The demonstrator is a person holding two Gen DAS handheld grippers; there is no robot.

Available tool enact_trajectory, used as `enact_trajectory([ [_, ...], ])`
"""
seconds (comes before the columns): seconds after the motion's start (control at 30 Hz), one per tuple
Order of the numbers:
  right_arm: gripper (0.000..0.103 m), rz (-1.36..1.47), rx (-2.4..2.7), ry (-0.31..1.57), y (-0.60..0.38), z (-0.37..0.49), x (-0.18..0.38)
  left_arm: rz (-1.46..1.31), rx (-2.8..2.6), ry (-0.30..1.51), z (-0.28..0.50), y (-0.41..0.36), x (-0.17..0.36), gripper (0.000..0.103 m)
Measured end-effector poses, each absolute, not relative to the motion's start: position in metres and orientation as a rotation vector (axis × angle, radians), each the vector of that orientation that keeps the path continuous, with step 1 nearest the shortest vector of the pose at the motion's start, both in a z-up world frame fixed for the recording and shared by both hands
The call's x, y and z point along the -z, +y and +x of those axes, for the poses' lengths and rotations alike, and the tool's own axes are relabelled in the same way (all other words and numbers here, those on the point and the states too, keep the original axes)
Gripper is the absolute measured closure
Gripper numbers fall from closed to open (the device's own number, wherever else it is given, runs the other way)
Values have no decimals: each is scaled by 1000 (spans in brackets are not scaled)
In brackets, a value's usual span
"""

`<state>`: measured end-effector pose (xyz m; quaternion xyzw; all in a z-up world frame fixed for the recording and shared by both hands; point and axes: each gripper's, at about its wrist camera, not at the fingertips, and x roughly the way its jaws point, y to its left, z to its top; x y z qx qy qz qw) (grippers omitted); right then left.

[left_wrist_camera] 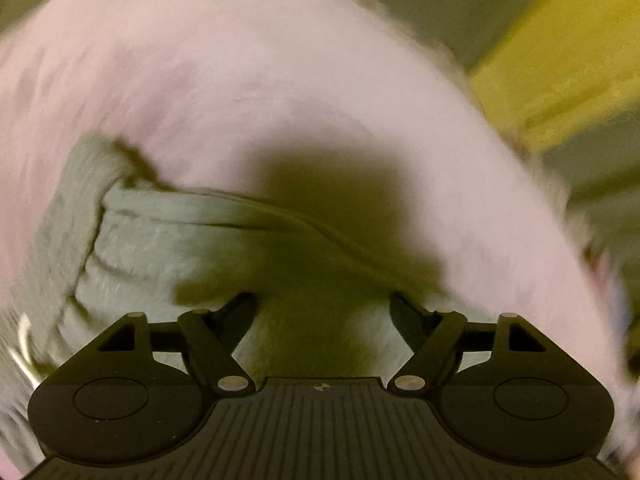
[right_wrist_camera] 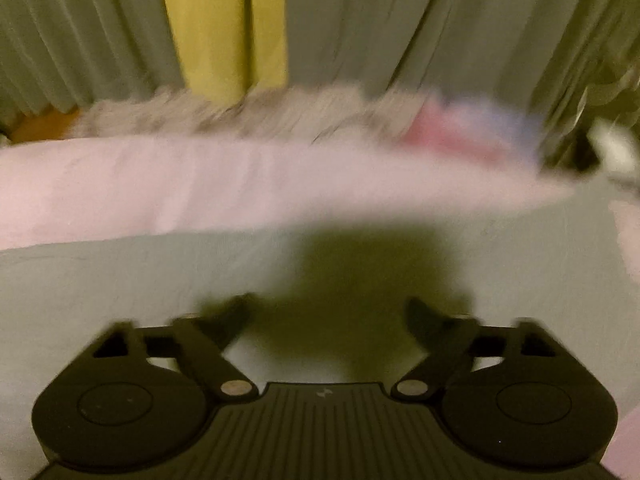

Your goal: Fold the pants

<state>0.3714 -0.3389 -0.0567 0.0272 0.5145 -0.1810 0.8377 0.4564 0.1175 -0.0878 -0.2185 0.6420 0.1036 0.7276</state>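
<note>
Grey-green pants [left_wrist_camera: 160, 248] lie on a pink sheet [left_wrist_camera: 240, 60] in the left wrist view, with a hemmed edge running across the middle. My left gripper [left_wrist_camera: 322, 304] is open just above the fabric, holding nothing. In the right wrist view the same grey-green cloth [right_wrist_camera: 120, 288] spreads flat below my right gripper [right_wrist_camera: 328, 306], which is open and empty. The gripper's shadow falls on the cloth ahead. Both views are blurred by motion.
The pink sheet [right_wrist_camera: 200, 184] covers a bed. Beyond it lies a blurred pile of grey, red and blue cloth [right_wrist_camera: 440, 124]. Grey curtains [right_wrist_camera: 400, 20] and a yellow strip [right_wrist_camera: 224, 20] hang behind. A yellow surface [left_wrist_camera: 560, 60] shows at the left view's upper right.
</note>
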Motion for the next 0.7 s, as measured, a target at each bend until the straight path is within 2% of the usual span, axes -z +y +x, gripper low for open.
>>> enact_trajectory([
  [0.03,0,16,387,1077,-342,371,52,-534,-245,1415,457,127,91,21],
  [0.1,0,0,403,1066,-354,366,48,-605,-269,1408,458,141,97,20],
  [0.3,0,201,504,1054,-422,351,54,-715,-295,1445,461,149,101,16],
  [0.53,0,441,613,1022,-478,334,66,-649,-351,1515,506,143,105,13],
  [0.7,0,405,666,1016,-496,353,63,-502,-371,1569,527,120,118,14],
])
